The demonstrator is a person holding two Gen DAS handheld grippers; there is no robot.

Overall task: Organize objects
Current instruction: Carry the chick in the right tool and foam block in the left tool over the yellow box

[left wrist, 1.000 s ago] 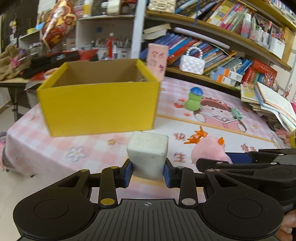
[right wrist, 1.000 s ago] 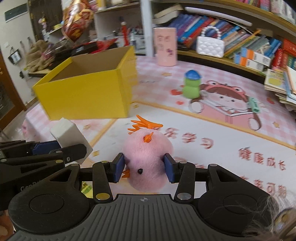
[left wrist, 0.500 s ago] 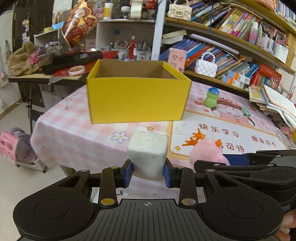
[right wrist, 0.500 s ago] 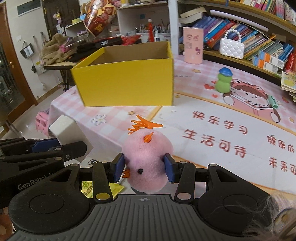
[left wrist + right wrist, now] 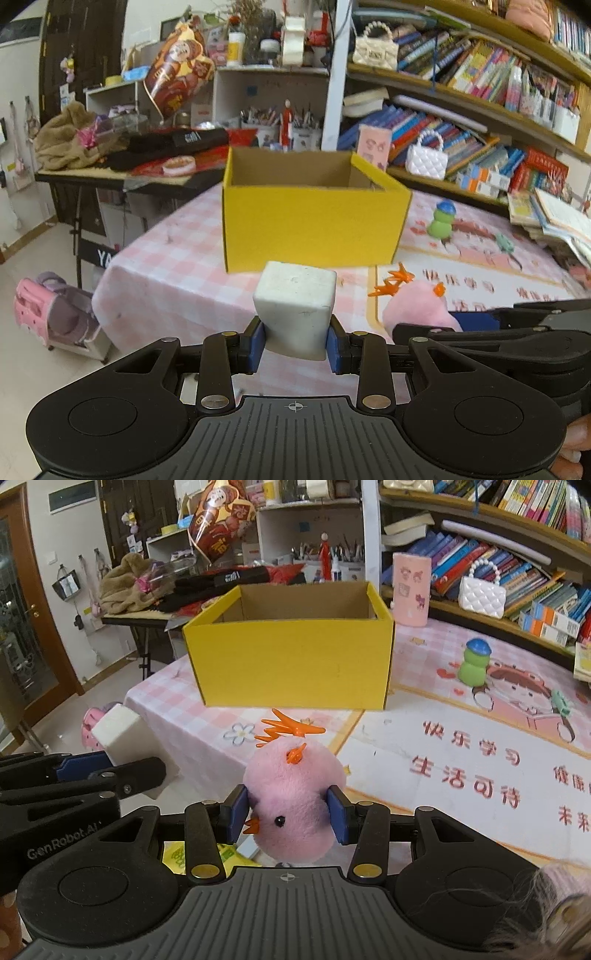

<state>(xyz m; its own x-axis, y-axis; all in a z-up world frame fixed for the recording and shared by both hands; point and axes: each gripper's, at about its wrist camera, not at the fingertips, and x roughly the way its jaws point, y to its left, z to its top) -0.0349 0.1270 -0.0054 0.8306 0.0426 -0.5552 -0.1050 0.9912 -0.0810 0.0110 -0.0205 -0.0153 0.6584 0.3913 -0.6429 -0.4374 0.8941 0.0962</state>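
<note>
squarely between the left jaws, white block (pads pressing)

floor: pale tiled floor left of claw | shelves: wooden bookshelves ahead right | door: dark wooden door far left

The left gripper is clamped on a white foam cube; at its 3 o'clock, the right gripper is clamped on a pink plush chick.
</note>
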